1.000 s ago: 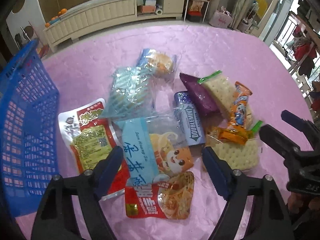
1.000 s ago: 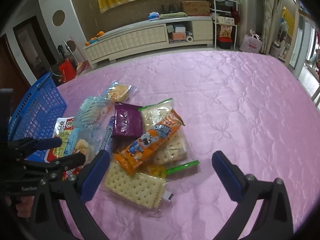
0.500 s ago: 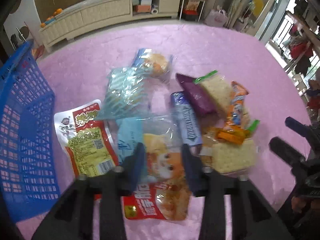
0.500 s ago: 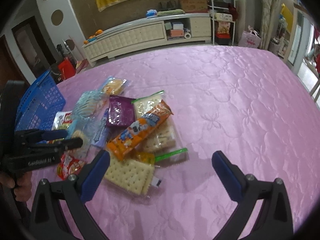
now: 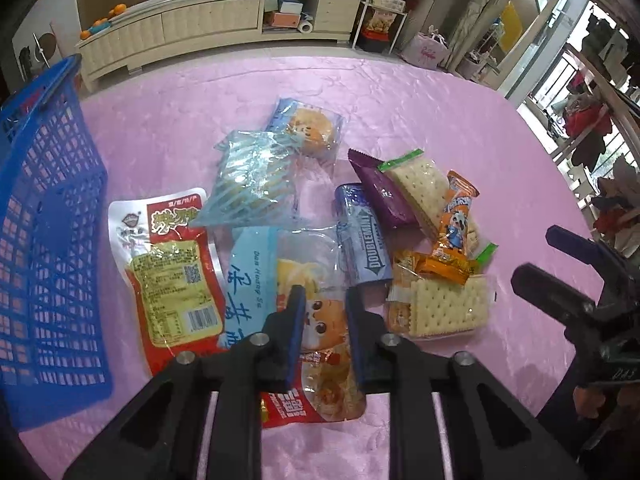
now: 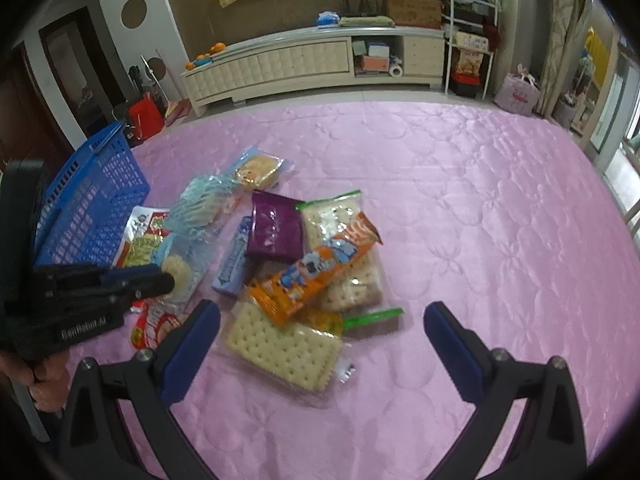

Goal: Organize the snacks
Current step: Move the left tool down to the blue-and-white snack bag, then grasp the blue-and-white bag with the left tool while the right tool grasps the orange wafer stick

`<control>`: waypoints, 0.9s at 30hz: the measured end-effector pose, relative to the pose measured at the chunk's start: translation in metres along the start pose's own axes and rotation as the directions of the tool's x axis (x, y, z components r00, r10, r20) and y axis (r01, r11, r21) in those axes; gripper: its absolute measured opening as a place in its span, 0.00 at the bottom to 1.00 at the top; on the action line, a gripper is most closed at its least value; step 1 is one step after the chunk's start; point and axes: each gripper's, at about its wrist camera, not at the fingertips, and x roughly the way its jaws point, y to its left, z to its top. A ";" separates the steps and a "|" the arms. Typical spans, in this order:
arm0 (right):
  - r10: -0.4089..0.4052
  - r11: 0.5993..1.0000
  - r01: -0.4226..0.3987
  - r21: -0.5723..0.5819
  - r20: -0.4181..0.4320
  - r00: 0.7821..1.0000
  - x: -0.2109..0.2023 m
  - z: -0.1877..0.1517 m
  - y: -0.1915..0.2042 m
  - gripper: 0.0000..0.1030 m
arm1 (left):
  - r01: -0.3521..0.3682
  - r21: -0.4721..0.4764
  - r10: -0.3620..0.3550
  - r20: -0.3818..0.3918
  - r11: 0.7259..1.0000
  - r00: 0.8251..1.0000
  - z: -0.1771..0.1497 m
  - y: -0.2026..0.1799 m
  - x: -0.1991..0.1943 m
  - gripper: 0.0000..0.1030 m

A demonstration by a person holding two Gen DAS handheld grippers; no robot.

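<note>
"doublemint" on the blue gum pack (image 5: 362, 238).

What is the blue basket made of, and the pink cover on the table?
The blue basket looks like hard molded plastic: its walls are a stiff open grid. The pink cover looks like shiny satin-like cloth, stitched with a quilted flower pattern that catches the light.

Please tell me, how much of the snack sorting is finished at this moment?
Done: nothing visible; the part of the blue basket in view holds no snack. In hand: the left gripper pinches the clear cartoon packet, though its jaws are opening slightly. Left: the pile on the pink cloth, including the crackers, gum and purple packet. The right gripper is open.
</note>
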 end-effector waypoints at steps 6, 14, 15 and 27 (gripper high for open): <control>-0.014 1.000 0.014 -0.002 -0.016 1.000 0.013 0.010 0.004 1.00 | -0.081 -0.022 0.080 -0.003 0.997 0.997 0.010 0.015 0.012 0.60; -0.073 0.994 0.078 0.071 -0.065 0.995 0.033 0.018 -0.002 1.00 | -0.004 -0.022 0.004 -0.029 1.000 1.000 0.014 0.024 0.017 0.61; -0.060 0.994 0.067 0.086 -0.074 0.995 0.036 0.019 -0.003 1.00 | -0.004 -0.020 0.003 -0.030 1.000 1.000 0.014 0.023 0.018 0.62; -0.098 0.985 0.118 0.124 -0.160 0.982 0.068 0.027 0.000 0.59 | 0.011 -0.016 -0.012 -0.058 1.000 0.998 0.027 0.018 0.031 0.63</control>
